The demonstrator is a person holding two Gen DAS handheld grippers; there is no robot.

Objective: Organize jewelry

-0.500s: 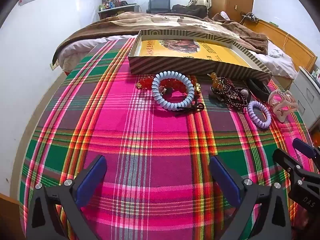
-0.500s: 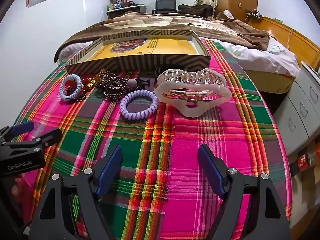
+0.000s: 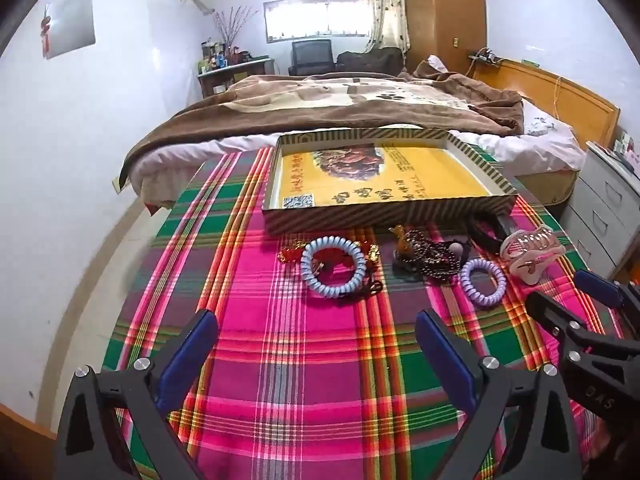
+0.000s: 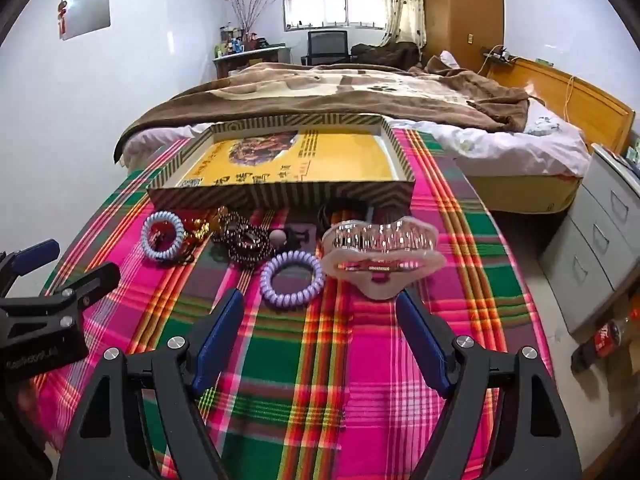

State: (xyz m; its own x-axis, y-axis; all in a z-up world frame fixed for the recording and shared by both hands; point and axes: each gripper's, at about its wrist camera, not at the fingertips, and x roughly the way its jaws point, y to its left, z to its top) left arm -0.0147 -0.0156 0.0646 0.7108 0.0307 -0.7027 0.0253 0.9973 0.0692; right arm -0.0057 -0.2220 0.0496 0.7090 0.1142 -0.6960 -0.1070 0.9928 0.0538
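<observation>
Jewelry lies in a row on the plaid cloth before a striped box (image 3: 384, 216) (image 4: 280, 196) with a yellow bottom. From the left there is a blue coil band (image 3: 333, 267) (image 4: 163, 240) over red beads (image 3: 290, 255), a dark bead bracelet (image 3: 434, 258) (image 4: 240, 242), a purple coil band (image 3: 482, 282) (image 4: 291, 279), a black band (image 3: 484, 232) (image 4: 344, 210) and a pink hair claw (image 3: 530, 250) (image 4: 380, 256). My left gripper (image 3: 316, 356) is open and empty, short of the blue band. My right gripper (image 4: 320, 336) is open and empty, just short of the purple band and the claw.
The plaid-covered table (image 3: 280, 400) (image 4: 360, 380) ends at a bed (image 3: 340, 104) behind the box. Grey drawers (image 4: 600, 240) stand at the right, with a cola bottle (image 4: 604, 340) on the floor. Each gripper shows at the other view's edge.
Both cameras have tilted up and moved slightly forward, so more of the room shows. The jewelry has not moved. Both grippers stay open.
</observation>
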